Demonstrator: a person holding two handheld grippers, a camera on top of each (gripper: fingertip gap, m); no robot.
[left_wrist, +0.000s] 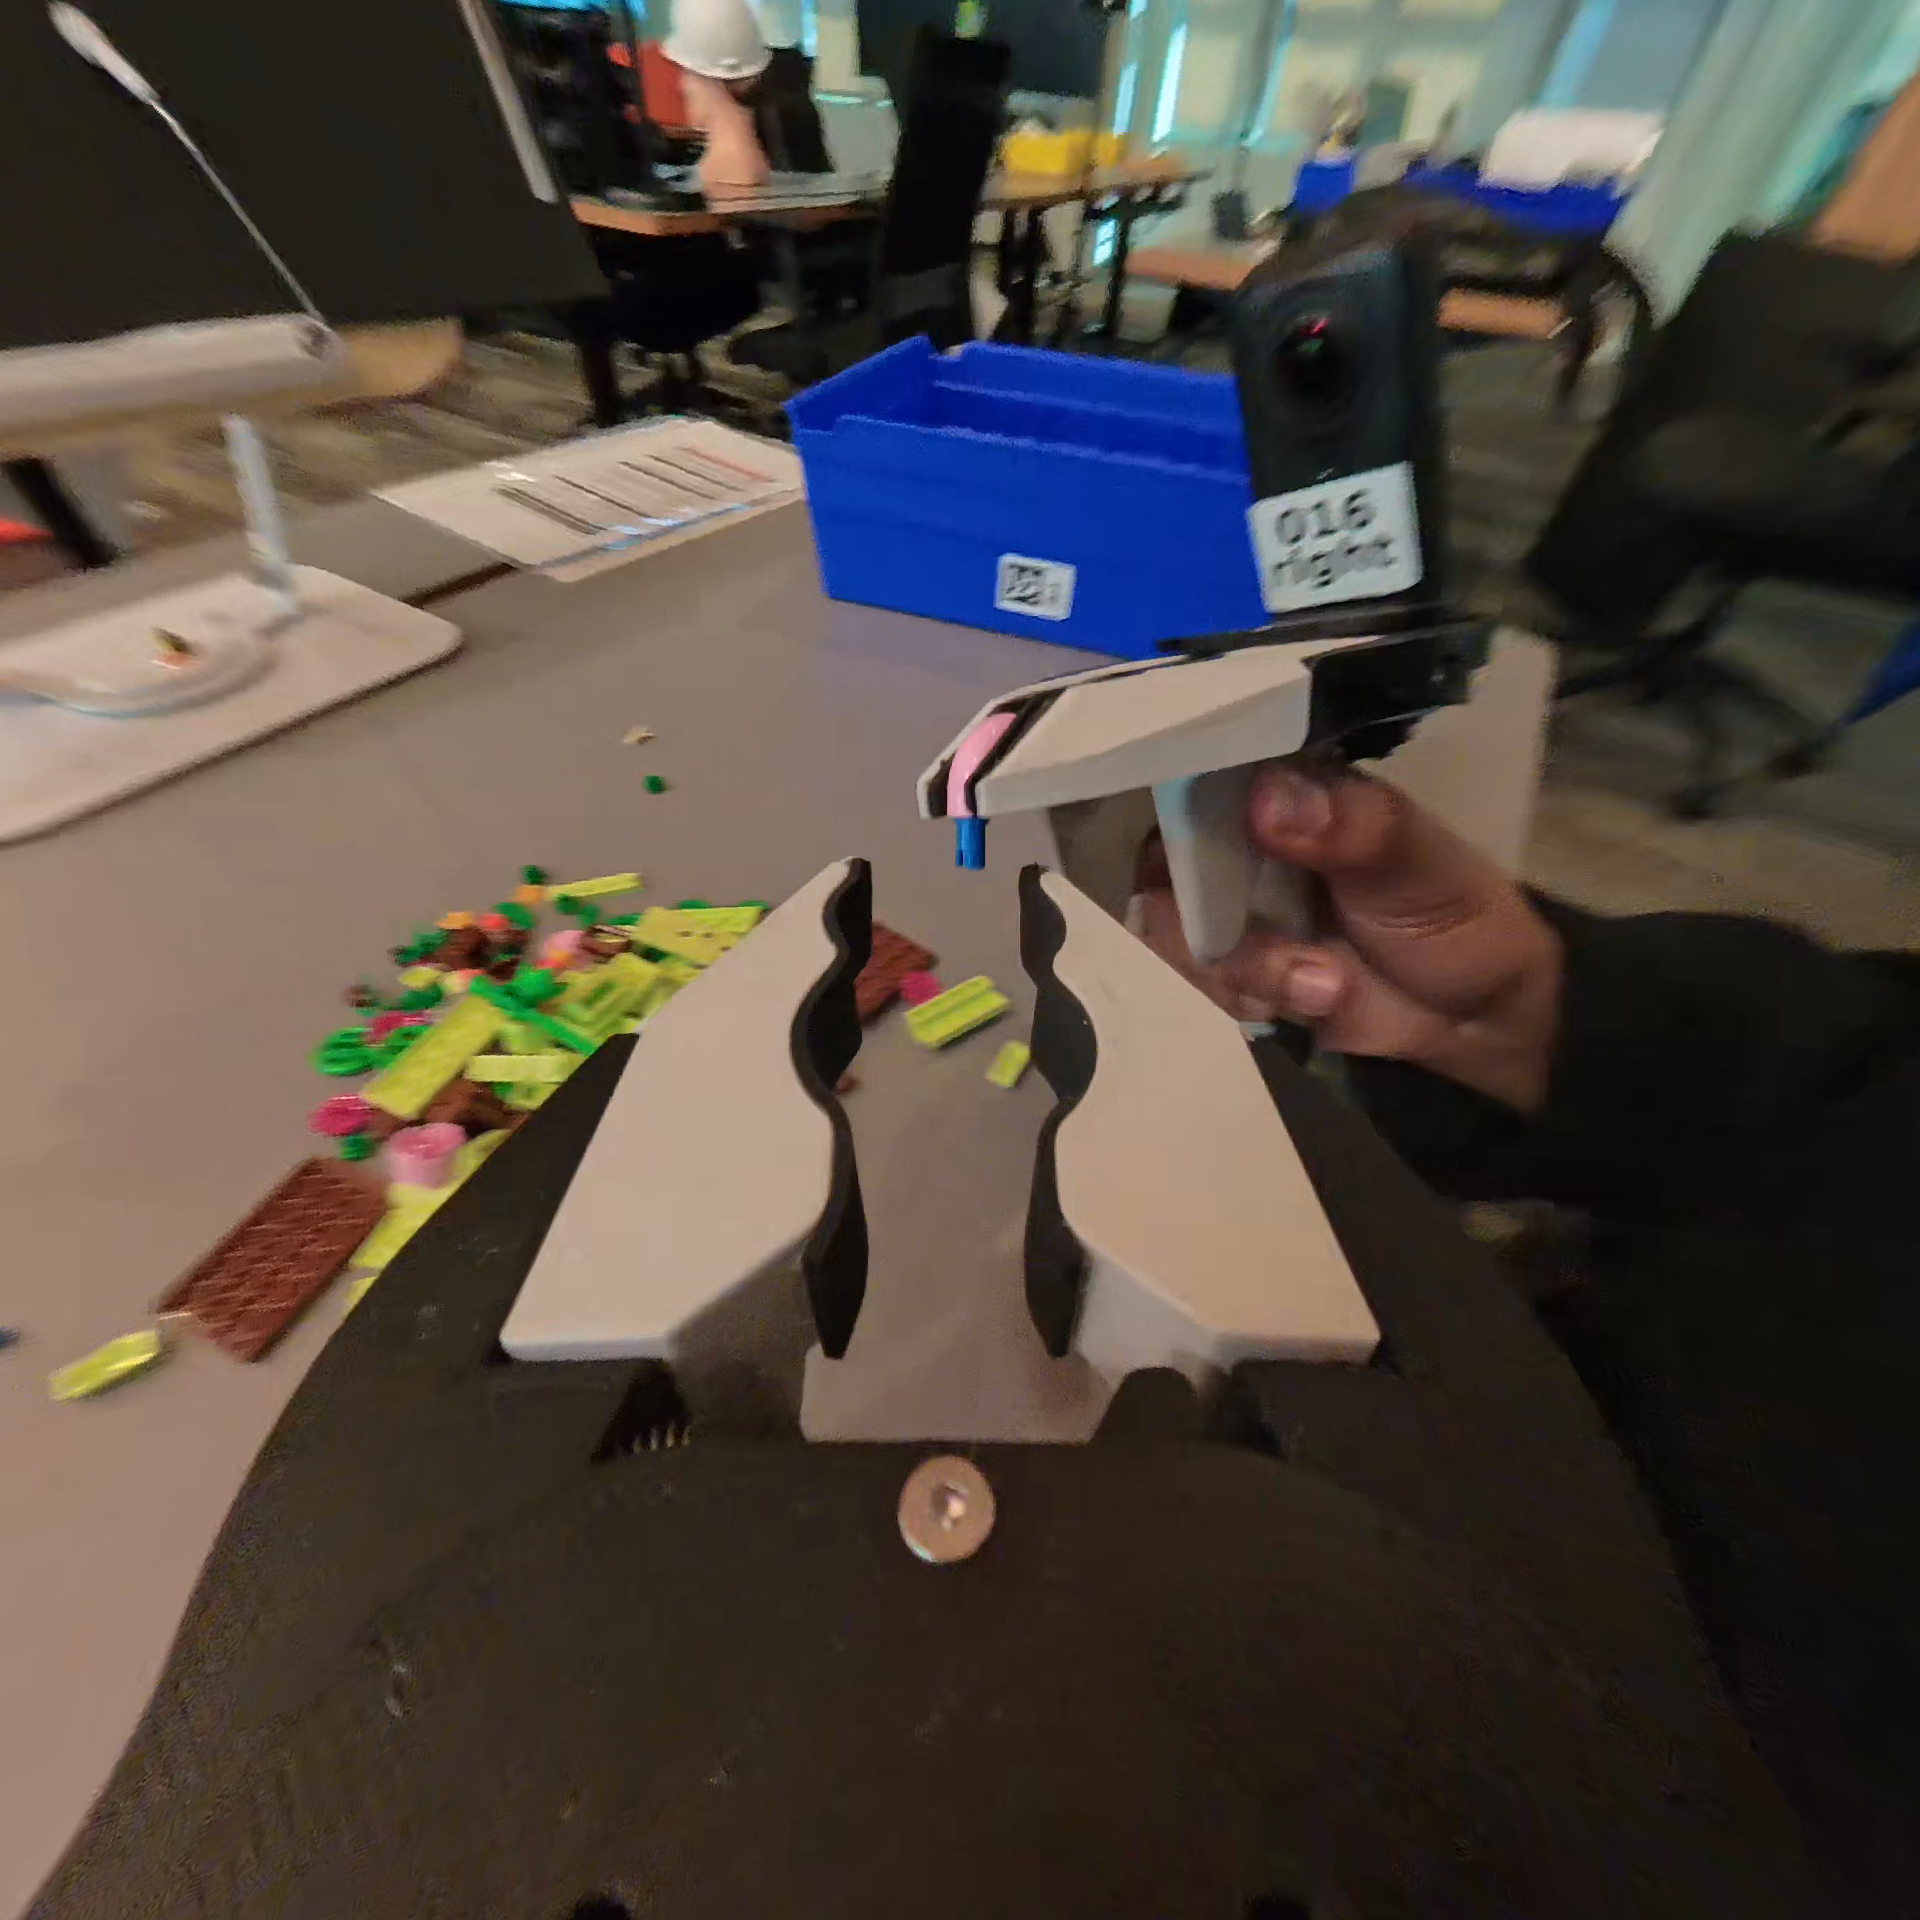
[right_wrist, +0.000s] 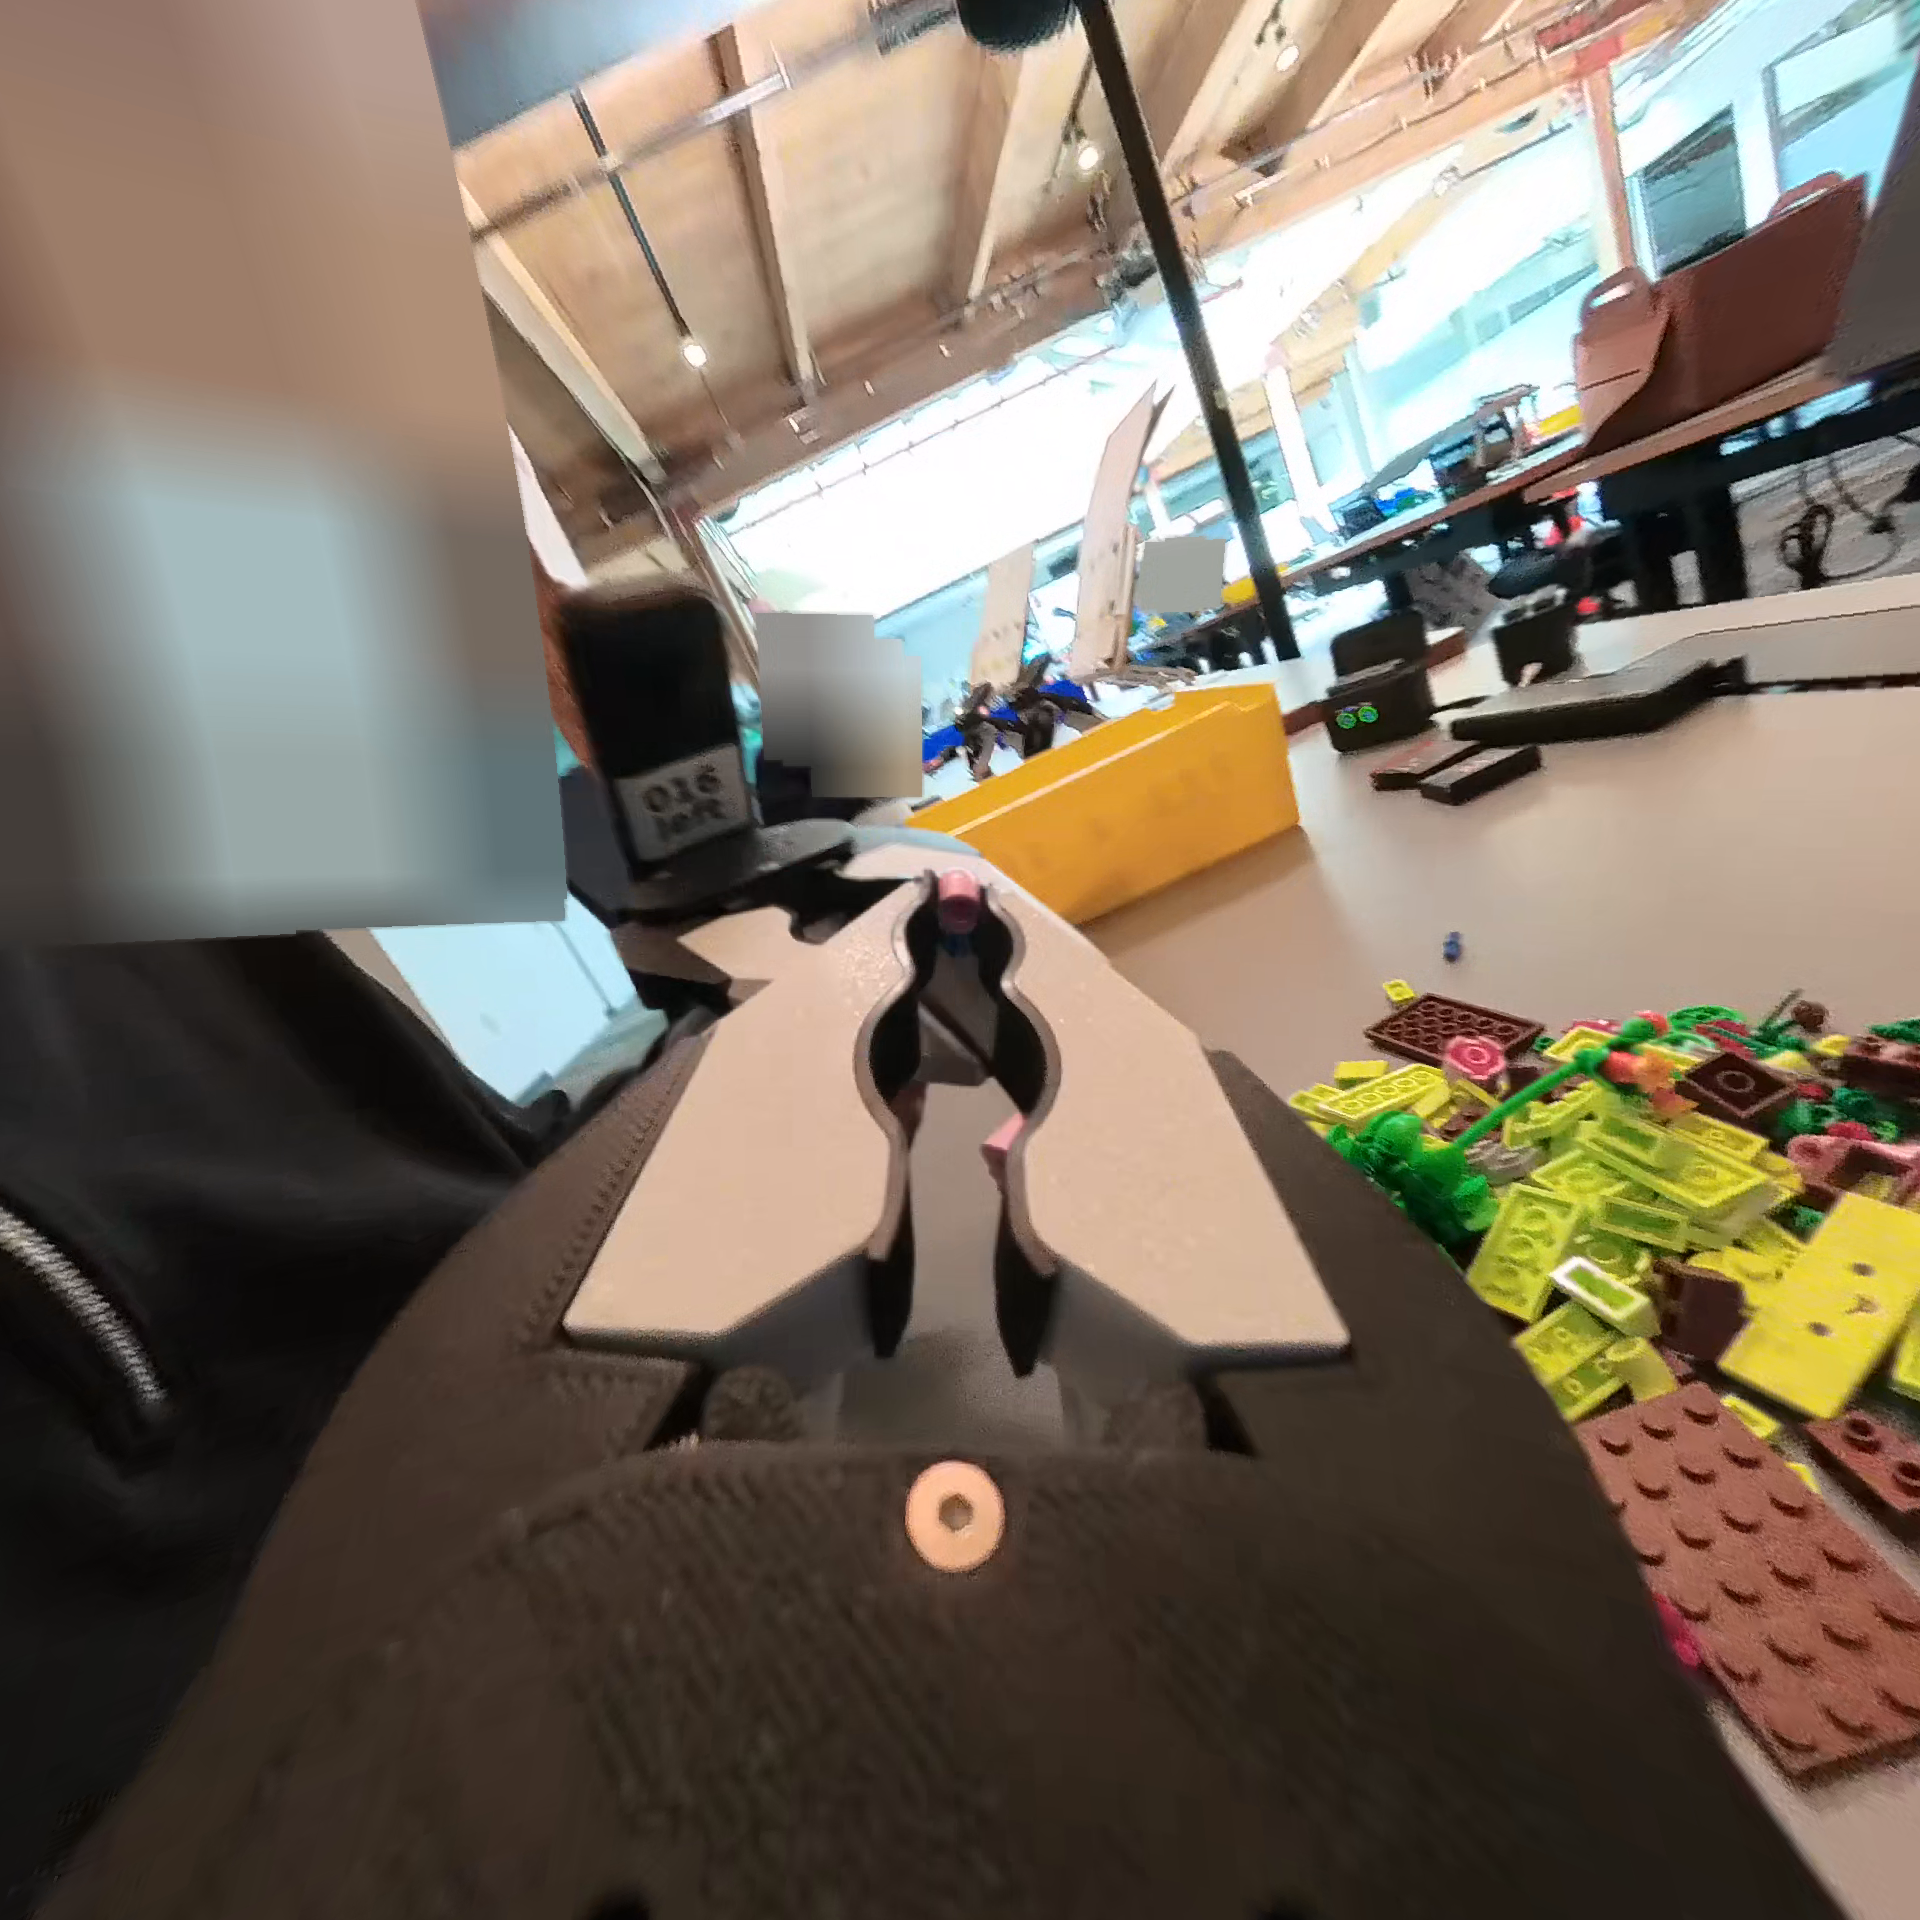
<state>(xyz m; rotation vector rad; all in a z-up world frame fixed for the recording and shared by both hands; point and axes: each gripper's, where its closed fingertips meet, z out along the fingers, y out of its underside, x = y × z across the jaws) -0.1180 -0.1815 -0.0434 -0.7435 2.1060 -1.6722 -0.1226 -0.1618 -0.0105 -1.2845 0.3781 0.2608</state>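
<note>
Two handheld grippers meet above a grey table (left_wrist: 727, 665). The left gripper (left_wrist: 943, 883) has its two grey fingers spread apart with nothing between them. Just beyond its tips hangs the right gripper (left_wrist: 961, 795), held by a hand (left_wrist: 1382, 935) in a dark sleeve. Its fingers are pinched closed on a small pink piece (left_wrist: 977, 758) with a blue peg (left_wrist: 969, 840) sticking out below — the peg hangs in the air just in front of the gap between the left fingertips, not touching them.

From the right wrist view, the right gripper (right_wrist: 956, 909) shows the same pink piece (right_wrist: 958, 900) clamped at its very tip, with the left gripper (right_wrist: 790, 935) just behind it.

A pile of bricks (left_wrist: 520, 1008) — lime, green, pink and brown — lies on the table to the left of the left gripper, with a brown plate (left_wrist: 275, 1257) at its near edge. A blue bin (left_wrist: 1018, 488) stands farther back. In the right wrist view a yellow bin (right_wrist: 1132, 800) sits on the table beyond the grippers.
</note>
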